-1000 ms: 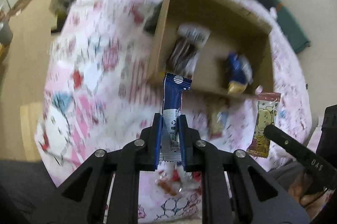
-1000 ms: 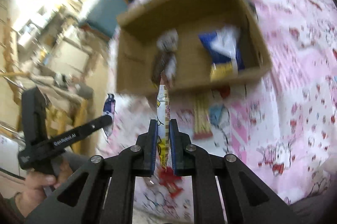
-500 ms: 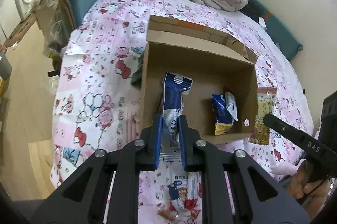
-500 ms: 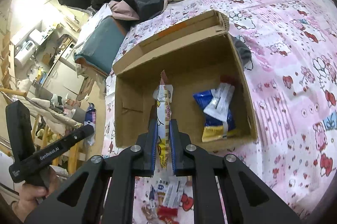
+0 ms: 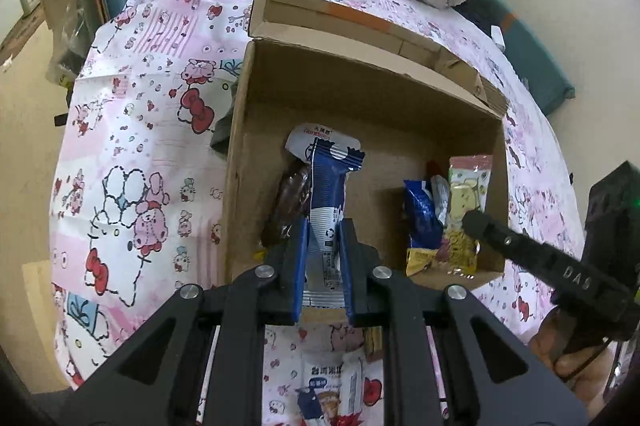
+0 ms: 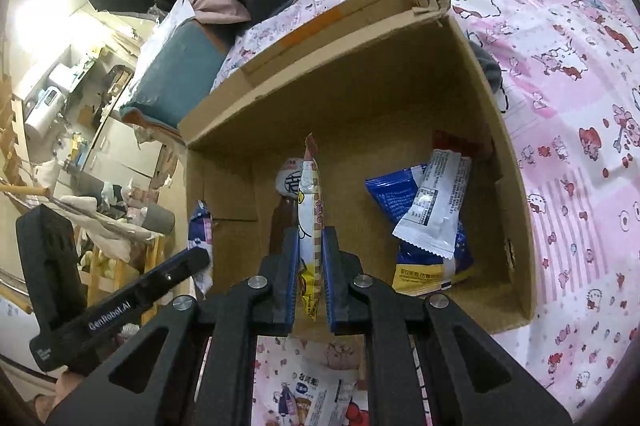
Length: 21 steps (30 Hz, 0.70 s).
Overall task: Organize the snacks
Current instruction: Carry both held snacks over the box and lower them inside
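- Left gripper (image 5: 323, 266): fingers narrow, clamped on the lower part of a blue-and-white snack packet (image 5: 326, 193), which stands upright above the pads and hangs over the near-left part of the cardboard box (image 5: 240, 153).
- Right gripper (image 6: 310, 274): fingers pressed together on a thin yellow snack packet (image 6: 309, 201), held edge-on and upright, poised over the middle of the same box near its front wall.
- Both packets judged light, soft and crinkly: film wrappers with little stiffness, likely to flop or swing when tilted, and slick enough to slide if the pinch loosens early.
- Contents probably brittle, so a firm pinch on the sealed end or flat lower margin looks safer than squeezing the filled middle.
- Already lying in the box: a dark blue bag (image 6: 404, 201) with a white wrapper (image 6: 434, 203) across it near the right wall, and a brown packet (image 5: 290, 197) toward the left wall.
- Box resting on the bed (image 5: 132, 129), on a pink cartoon-print cover, far flap folded back.
- More loose snacks (image 6: 312, 400) on the cover just before the box's near wall, below the grippers; flat and thin, so best taken by an edge.
- A hand (image 5: 568, 342) visible under the right gripper's handle at the frame's right edge.
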Motion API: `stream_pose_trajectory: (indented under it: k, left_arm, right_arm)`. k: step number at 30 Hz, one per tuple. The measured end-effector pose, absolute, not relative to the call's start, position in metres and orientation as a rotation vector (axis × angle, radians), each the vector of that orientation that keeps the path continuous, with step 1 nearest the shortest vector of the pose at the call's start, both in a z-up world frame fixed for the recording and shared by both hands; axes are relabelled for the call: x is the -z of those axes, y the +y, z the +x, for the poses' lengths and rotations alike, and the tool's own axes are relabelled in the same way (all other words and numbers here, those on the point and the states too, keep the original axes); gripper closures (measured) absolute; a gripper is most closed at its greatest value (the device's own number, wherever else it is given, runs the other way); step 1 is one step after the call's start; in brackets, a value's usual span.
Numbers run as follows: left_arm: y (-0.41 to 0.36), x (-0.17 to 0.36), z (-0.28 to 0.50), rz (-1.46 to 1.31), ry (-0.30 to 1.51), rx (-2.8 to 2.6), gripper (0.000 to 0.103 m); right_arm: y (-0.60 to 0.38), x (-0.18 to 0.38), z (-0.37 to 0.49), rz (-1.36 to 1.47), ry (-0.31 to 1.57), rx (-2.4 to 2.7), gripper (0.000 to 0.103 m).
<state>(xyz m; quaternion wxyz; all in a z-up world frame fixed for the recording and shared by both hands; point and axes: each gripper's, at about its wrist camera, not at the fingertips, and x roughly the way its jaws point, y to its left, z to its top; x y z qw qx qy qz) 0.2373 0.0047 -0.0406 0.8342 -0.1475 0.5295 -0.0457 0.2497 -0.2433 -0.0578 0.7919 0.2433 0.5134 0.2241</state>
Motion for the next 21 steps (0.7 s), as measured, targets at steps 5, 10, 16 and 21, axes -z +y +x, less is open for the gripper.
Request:
stream_pose_trajectory:
  k: [5, 10, 16, 21]
  left_arm:
    - [-0.003, 0.048, 0.239, -0.266, 1.129, 0.097, 0.090]
    - [-0.009, 0.057, 0.241, -0.261, 1.158, 0.106, 0.090]
    - [-0.010, 0.063, 0.243, -0.266, 1.174, 0.106, 0.090]
    - [-0.010, 0.065, 0.243, -0.265, 1.165, 0.091, 0.090]
  right_arm:
    - [-0.239, 0.069, 0.252, 0.534, 1.127, -0.493, 0.091]
    - [-0.233, 0.079, 0.258, 0.528, 1.161, -0.496, 0.091]
    - [-0.226, 0.085, 0.260, 0.524, 1.184, -0.507, 0.091]
    - [-0.225, 0.085, 0.262, 0.531, 1.186, -0.520, 0.087]
